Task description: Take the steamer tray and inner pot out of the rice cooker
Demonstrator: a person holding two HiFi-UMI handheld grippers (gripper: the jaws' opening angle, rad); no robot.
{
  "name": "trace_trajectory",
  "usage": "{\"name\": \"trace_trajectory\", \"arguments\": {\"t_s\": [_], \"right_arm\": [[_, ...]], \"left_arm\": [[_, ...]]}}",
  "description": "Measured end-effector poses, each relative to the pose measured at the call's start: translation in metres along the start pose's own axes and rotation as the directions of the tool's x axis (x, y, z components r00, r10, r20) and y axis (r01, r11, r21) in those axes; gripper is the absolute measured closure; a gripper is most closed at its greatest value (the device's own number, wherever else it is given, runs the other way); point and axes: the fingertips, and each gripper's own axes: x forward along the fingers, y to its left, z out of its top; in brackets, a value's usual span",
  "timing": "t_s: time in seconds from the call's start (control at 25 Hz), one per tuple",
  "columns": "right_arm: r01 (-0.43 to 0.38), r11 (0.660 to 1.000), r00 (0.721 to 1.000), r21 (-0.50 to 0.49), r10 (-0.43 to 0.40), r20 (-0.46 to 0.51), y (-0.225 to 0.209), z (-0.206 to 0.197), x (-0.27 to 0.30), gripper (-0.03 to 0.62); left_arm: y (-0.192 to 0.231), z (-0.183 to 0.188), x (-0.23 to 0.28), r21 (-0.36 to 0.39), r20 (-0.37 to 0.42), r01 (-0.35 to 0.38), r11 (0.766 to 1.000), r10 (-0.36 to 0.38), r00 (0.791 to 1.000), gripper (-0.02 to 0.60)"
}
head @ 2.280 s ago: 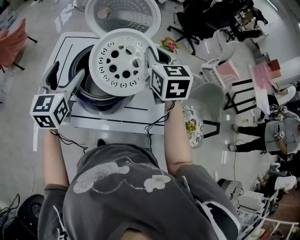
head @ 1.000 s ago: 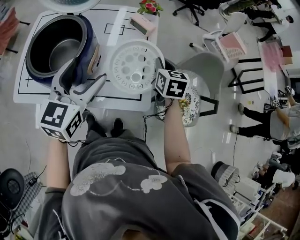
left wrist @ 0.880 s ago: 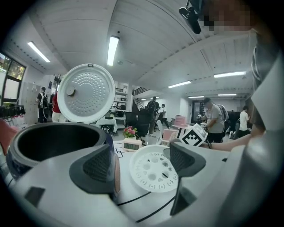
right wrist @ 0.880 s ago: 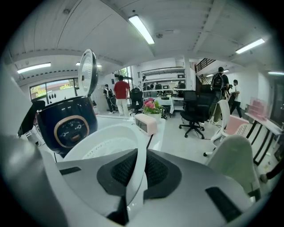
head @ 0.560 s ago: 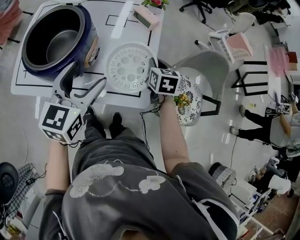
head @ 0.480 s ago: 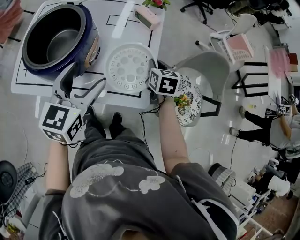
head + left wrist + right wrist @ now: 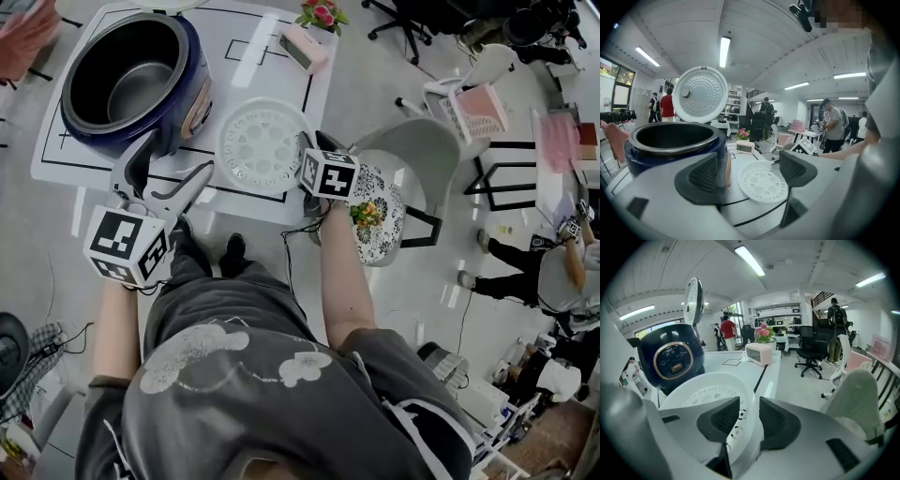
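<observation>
The inner pot (image 7: 127, 82), at the bench's (image 7: 66, 159) left end, lies nearest the wide, empty left tongs (image 7: 167, 167); the right tongs (image 7: 750, 413), jaws just opening, loosely straddle the steamer tray (image 7: 261, 145) rim

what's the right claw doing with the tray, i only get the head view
observer: the right gripper view shows the rim of the tray between the pads of the right claw, which have just been opening and don't press it
operator: is the tray down on the table
observer: yes, the left gripper view shows it lying flat on the table, beside the cooker
operator: where's the lid
observer: the lid stands upright behind the cooker
</observation>
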Motion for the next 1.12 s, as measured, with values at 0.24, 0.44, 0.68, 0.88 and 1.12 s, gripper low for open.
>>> {"name": "trace_trajectory", "arguments": {"t_s": [0.24,0.44,0.68,0.88,1.12], "right_arm": [[-0.027,0.999,0.993,-0.019,0.029,0.118,0.017,0.055,-0.028,0.430],[-0.148,0.985,0.956,-0.087,0.165,0.243,0.092,0.124,-0.053,0.430],[-0.361,0.888,0.846,-0.284,0.441,0.300,0.226,0.171,-0.069,0.364],[-0.330,0.896,0.848,-0.298,0.420,0.323,0.269,0.201,-0.058,0.351],[-0.182,0.872,0.920,-0.455,0.314,0.234,0.297,0.229,-0.029,0.351]], "left_arm": [[0.019,0.017,-0.027,0.014,0.041,-0.076,0.997,0.075,0.996,0.166],[0.059,0.040,-0.066,0.031,0.084,-0.178,0.983,0.175,0.981,0.166],[0.128,0.043,-0.089,0.017,0.119,-0.255,0.967,0.252,0.961,0.166],[0.172,0.049,-0.100,0.032,0.134,-0.234,0.972,0.227,0.965,0.166],[0.248,0.062,-0.106,0.040,0.152,-0.189,0.981,0.181,0.972,0.166]]}}
